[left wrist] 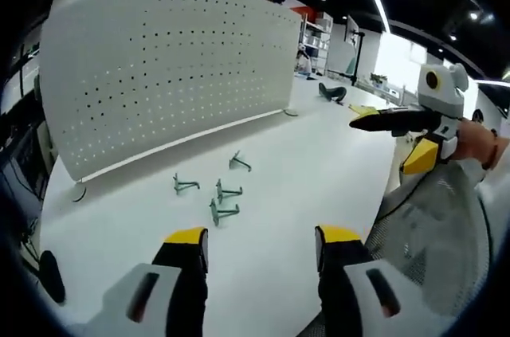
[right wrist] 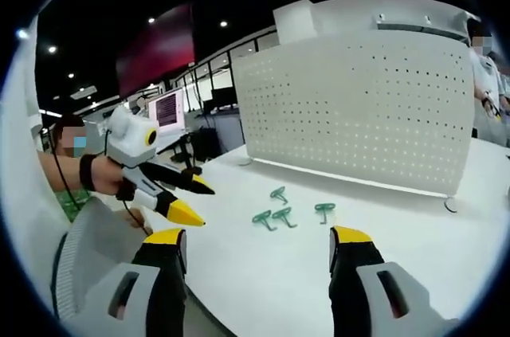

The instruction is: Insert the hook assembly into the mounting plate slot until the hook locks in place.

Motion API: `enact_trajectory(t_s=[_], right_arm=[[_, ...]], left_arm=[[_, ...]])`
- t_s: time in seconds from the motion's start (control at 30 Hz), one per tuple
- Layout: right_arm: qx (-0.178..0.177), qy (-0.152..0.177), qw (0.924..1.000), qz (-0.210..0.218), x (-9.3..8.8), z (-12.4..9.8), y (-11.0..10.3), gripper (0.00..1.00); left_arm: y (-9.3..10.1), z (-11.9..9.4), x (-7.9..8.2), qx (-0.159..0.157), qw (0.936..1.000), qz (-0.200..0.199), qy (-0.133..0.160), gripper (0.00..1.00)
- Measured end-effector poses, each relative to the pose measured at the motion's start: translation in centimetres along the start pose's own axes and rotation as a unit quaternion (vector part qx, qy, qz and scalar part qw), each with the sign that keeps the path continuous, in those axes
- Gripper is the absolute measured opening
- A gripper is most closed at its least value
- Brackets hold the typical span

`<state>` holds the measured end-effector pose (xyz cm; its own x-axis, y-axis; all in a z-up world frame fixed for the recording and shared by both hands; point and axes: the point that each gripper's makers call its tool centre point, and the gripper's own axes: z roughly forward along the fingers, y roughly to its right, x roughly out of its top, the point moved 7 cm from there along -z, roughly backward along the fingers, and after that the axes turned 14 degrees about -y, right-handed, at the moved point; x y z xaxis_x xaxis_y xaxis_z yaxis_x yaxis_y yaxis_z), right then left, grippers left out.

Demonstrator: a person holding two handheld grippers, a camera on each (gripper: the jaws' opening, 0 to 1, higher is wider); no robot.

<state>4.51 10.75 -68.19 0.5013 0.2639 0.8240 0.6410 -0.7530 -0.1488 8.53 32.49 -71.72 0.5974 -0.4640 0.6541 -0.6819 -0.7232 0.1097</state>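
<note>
A white perforated mounting plate (left wrist: 159, 66) stands upright across the far side of the white table (left wrist: 319, 170). Several green hook assemblies (left wrist: 225, 191) lie loose on the table in front of it. My left gripper (left wrist: 263, 237) hovers above the near table edge, open and empty, short of the hooks. My right gripper (left wrist: 390, 134) is held up at the right, open, holding nothing. In the right gripper view the mounting plate (right wrist: 358, 106) stands behind the hook assemblies (right wrist: 283, 215). There my right gripper (right wrist: 258, 237) is open, and the left gripper (right wrist: 199, 203) comes in open from the left.
The plate rests on small feet (left wrist: 78, 191). A dark object (left wrist: 49, 273) lies at the table's near left corner. Grey mesh fabric (left wrist: 430, 233) sits by the table's right edge. A monitor (right wrist: 167, 110) and a person (right wrist: 482, 66) are beyond the table.
</note>
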Motion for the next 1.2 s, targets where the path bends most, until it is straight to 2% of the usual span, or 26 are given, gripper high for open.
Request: enact_trajectory(t_s=[0.1,0.43,0.53,0.67,0.8,1.2], right_arm=[[0.001,0.000,1.0000,-0.003,0.1,0.1,-0.1,0.74],[0.012,-0.010,0.9999,-0.003,-0.5,0.3,-0.6,0.73],[0.014,-0.012,0.9998,-0.006,-0.3,0.4,-0.7,0.73],[0.018,-0.013,0.9997,-0.010,0.0,0.6,-0.7,0.72],[0.024,-0.015,0.9995,-0.013,0.1,0.8,-0.9,0.72],[0.027,-0.019,0.9994,-0.012,-0.2,1.0,-1.0,0.71]], left_arm=[[-0.2,0.3,0.0,0.004,0.9999,0.008,-0.012,0.55],[-0.9,1.4,-0.1,0.010,0.9997,-0.001,-0.020,0.50],[-1.0,1.7,-0.2,0.004,0.9997,-0.019,-0.017,0.52],[-1.2,2.2,-0.3,0.010,0.9995,-0.014,-0.026,0.49],[-1.3,2.7,-0.3,-0.001,0.9993,-0.024,-0.028,0.49],[-1.7,4.6,-0.1,0.007,0.9987,-0.012,-0.050,0.47]])
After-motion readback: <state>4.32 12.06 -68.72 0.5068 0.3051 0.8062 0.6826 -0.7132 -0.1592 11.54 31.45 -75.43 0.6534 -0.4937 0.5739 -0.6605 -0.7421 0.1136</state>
